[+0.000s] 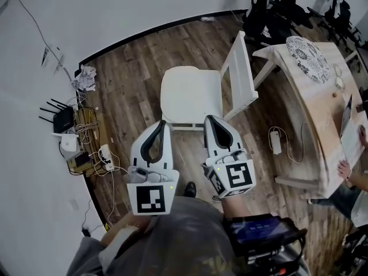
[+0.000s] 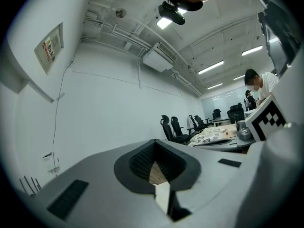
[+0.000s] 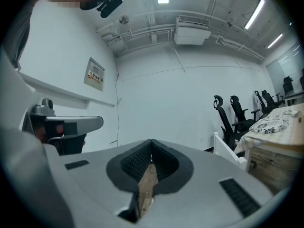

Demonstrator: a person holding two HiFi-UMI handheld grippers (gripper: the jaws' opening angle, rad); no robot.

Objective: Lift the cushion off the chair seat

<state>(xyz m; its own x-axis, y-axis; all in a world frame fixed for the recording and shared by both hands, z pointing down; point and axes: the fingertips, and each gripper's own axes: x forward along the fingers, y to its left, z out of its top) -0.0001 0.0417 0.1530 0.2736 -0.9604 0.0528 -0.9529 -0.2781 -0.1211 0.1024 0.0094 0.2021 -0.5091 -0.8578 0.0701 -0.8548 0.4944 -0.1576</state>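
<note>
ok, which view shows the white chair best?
Head view: the white chair shows from above, seat and backrest both. Right gripper view catches only a backrest edge; left gripper view shows none of it clearly.

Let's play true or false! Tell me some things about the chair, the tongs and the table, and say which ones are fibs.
1. The left tongs and the right tongs are both shut and empty. True.
2. The white wooden chair stands on a brown plank floor. True.
3. The round black-and-white patterned thing lies on the chair's seat. False: it lies on the light wooden table.
4. The right tongs are gripping the chair's backrest. False: they grip nothing, and they point at the front of the seat.
</note>
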